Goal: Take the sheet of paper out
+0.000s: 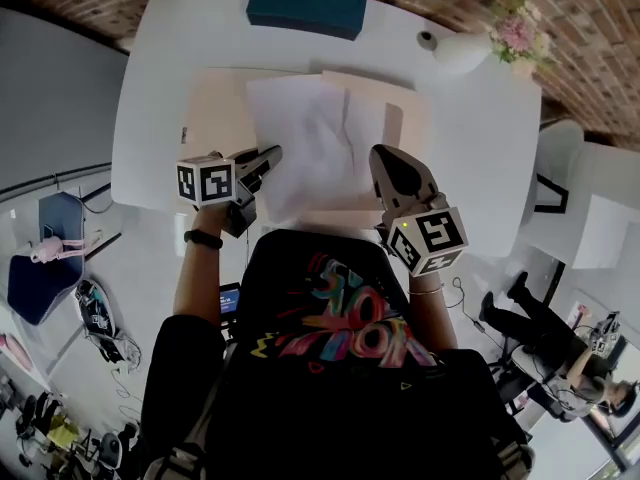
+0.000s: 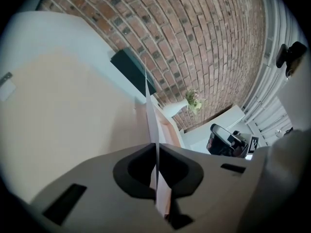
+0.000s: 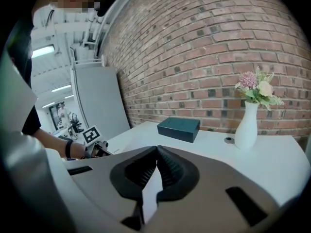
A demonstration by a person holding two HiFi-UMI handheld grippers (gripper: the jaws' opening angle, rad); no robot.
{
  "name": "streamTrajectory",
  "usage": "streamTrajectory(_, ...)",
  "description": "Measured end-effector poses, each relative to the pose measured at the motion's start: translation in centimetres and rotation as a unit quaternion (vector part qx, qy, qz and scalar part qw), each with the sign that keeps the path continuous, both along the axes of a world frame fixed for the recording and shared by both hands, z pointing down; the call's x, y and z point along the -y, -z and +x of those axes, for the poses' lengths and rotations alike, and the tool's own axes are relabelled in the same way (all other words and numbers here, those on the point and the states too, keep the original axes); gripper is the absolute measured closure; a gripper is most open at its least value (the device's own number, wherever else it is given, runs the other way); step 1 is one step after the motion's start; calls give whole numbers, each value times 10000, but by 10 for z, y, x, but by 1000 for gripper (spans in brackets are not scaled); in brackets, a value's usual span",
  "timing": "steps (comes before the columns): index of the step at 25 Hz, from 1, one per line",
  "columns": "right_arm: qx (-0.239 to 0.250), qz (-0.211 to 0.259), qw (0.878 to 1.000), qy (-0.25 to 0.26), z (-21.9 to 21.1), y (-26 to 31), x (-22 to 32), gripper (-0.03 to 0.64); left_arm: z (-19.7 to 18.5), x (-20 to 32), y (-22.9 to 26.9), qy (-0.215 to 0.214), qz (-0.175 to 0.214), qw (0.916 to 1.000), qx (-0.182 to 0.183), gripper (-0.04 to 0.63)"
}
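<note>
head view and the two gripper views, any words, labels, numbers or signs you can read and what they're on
No text reads clearly in any view.
shirt: colourful print, maybe lettering, too warped to read.
left gripper and right gripper: black-and-white square markers on their cubes, no letters.
sheet of paper: blank as far as shown.
dark box: no print visible.

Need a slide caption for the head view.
Left gripper and right gripper pinch the sheet of paper over a tan folder.
</note>
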State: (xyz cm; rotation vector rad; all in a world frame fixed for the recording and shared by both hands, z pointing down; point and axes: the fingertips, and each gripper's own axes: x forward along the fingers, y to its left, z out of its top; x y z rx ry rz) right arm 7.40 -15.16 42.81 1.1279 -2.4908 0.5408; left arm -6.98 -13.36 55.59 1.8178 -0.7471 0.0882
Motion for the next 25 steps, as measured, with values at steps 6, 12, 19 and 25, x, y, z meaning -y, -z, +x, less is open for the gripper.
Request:
streamTrajectory(6, -6, 101, 9995, 309, -22, 9, -5, 595, -29, -15, 21, 383, 225, 9990, 73, 571)
streamTrajectory(12, 19, 175, 9987, 477, -33, 17, -2, 595, -42, -17, 49, 640, 539, 9964, 144, 571)
streamTrajectory(19, 25, 388, 9979, 523, -33, 30, 0, 595, -42, -18, 89, 671, 1057, 9910, 481, 571)
streamTrajectory(25, 12, 561, 9978, 338, -17, 41, 1, 595, -31, -11, 125, 631, 1633, 9816, 757, 571)
